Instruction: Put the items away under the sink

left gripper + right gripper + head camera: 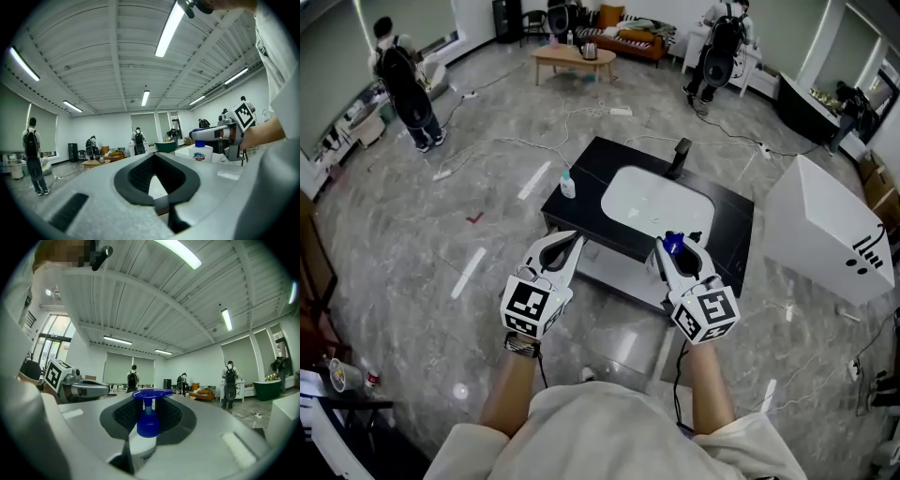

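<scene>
Progress is partial: fingers of our right gripper clamp the pump bottle above the shelf under the desk; our left gripper closes empty, and another bottle remains on top

Both forearms extended forward, roughly parallel. Left gripper level, jaw tips together, nothing between them. Right gripper level, alongside the left but apart from it, jaws clamped on a bottle, whose pump head stands up between the pads.
</scene>
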{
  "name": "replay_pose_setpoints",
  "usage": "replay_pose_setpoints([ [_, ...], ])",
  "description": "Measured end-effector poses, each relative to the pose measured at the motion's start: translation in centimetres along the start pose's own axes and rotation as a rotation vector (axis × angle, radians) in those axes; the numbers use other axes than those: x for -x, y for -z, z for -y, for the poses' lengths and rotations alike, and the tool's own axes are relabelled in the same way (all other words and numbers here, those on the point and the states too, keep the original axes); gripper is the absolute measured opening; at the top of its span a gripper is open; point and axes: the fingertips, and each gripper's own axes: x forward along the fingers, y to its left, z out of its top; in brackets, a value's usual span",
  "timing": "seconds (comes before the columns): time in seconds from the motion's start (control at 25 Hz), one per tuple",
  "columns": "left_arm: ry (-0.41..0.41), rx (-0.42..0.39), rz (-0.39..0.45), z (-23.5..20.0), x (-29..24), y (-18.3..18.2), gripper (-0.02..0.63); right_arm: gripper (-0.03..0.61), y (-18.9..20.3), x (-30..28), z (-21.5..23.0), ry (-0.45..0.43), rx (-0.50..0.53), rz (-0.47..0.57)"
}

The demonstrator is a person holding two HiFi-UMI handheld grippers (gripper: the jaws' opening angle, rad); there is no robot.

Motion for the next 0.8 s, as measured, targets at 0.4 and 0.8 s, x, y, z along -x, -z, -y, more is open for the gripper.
replay_pose_setpoints([
  [0.4, -0.042, 0.025, 0.014, 4.4, 2.7, -2.1, 0.002, 0.084, -2.4, 4.9, -0.8, -0.02, 0.012, 0.002],
  [0.8, -0.053, -0.001, -0.014, 8.0, 7.2, -2.0, 0.002, 0.084, -2.5, 8.7, -3.7, -0.062, -0.013, 0.013],
])
